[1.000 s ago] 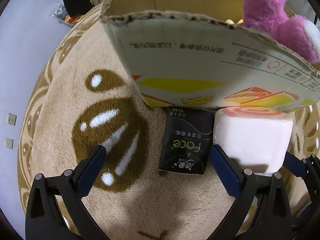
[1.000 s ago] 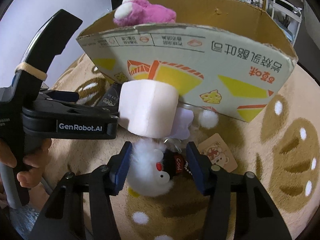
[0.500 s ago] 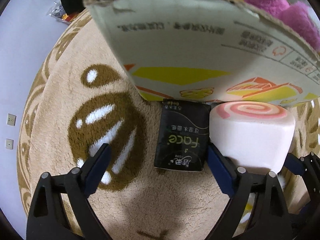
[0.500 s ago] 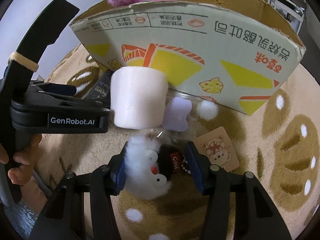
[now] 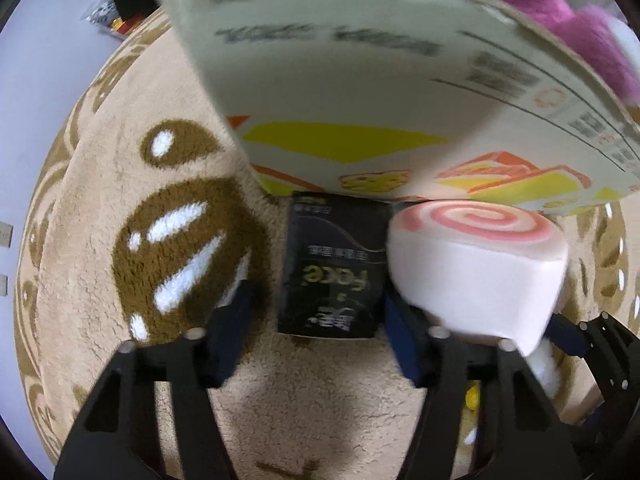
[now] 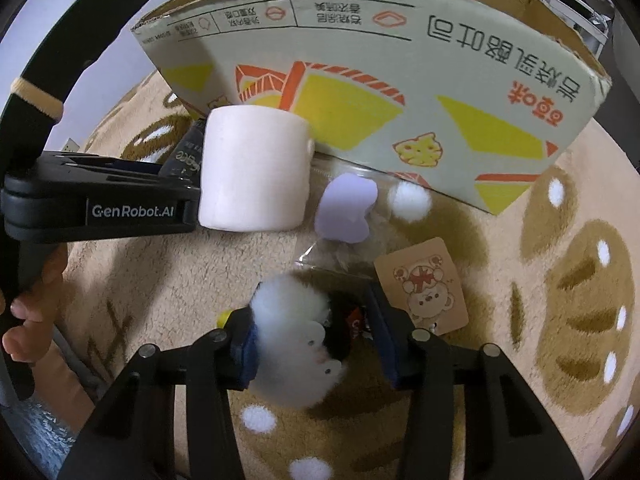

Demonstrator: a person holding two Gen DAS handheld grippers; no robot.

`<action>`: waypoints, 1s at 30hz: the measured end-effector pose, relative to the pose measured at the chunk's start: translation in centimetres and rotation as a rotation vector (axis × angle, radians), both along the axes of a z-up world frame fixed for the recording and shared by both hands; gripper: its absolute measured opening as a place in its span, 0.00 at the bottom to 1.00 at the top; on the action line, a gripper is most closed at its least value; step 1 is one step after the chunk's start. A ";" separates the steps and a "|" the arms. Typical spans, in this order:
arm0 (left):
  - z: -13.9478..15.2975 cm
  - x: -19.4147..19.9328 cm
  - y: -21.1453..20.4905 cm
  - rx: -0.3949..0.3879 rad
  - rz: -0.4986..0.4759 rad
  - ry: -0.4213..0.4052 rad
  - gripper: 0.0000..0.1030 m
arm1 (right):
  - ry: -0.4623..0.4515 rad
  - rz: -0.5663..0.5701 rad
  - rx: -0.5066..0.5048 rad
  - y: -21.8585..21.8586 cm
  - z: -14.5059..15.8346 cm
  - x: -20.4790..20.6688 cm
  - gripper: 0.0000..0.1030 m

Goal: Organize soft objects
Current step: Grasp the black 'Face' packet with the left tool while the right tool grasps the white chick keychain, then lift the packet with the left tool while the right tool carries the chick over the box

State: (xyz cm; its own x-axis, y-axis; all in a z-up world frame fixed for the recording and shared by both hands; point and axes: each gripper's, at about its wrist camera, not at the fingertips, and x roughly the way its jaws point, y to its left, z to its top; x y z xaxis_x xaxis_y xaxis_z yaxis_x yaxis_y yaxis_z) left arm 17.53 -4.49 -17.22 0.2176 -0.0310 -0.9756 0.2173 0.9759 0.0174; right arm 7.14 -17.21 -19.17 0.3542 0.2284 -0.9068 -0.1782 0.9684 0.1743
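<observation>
Nearest, in the right wrist view, the right gripper [image 6: 314, 346] is closed on a white fluffy plush toy [image 6: 294, 342], whose dark parts sit between the blue pads, above the tan rug [image 6: 540, 380]. Just beyond it lie a clear plastic bag holding a lilac plush piece [image 6: 347, 213] and a white pompom [image 6: 410, 199], with a cartoon bear card [image 6: 426, 286] beside the right finger. In the left wrist view, the left gripper [image 5: 318, 330] is open, its blue fingers [image 5: 234, 330] on either side of the near end of a black tissue pack [image 5: 334, 270] lying flat on the rug [image 5: 100, 248]. A pink swirl-roll cushion [image 5: 476, 268] rests just beside the pack, over the right finger. Farther back stands the printed cardboard box [image 5: 340, 72], its wall touching the pack's far end; a purple plush [image 5: 560, 12] shows over its rim
</observation>
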 end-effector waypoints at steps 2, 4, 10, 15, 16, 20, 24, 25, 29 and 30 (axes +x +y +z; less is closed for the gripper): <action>0.1 -0.3 -0.3 -0.003 -0.014 -0.006 0.45 | 0.005 -0.011 0.012 -0.2 0.1 -0.1 0.48; 0.3 -0.6 -0.5 -0.005 -0.011 -0.010 0.45 | 0.015 -0.011 0.019 -0.4 0.2 -0.3 0.48; 0.8 -2.2 -0.1 0.010 -0.009 -0.009 0.45 | 0.050 -0.028 0.010 -1.3 0.1 0.0 0.42; 2.4 -4.5 0.2 0.047 -0.031 -0.068 0.45 | -0.010 -0.034 -0.006 -1.7 1.1 0.3 0.32; 2.8 -4.9 0.2 0.047 -0.033 -0.082 0.45 | -0.019 -0.038 0.003 -1.8 1.3 0.4 0.32; 4.5 -6.2 0.7 0.032 -0.029 -0.149 0.45 | -0.079 -0.058 0.018 -1.6 2.8 -0.2 0.31; 6.5 -7.4 1.3 -0.017 -0.026 -0.226 0.45 | -0.150 -0.078 0.046 -2.4 4.8 -0.8 0.31; 7.5 -7.7 1.2 -0.033 -0.025 -0.255 0.45 | -0.172 -0.092 0.042 -2.5 5.3 -0.9 0.30; 9.8 -8.5 1.3 -0.067 -0.027 -0.363 0.45 | -0.292 -0.128 0.040 -3.0 7.6 -1.6 0.30; 10.5 -9.1 1.3 -0.072 -0.033 -0.398 0.45 | -0.311 -0.132 0.043 -3.6 7.9 -1.8 0.30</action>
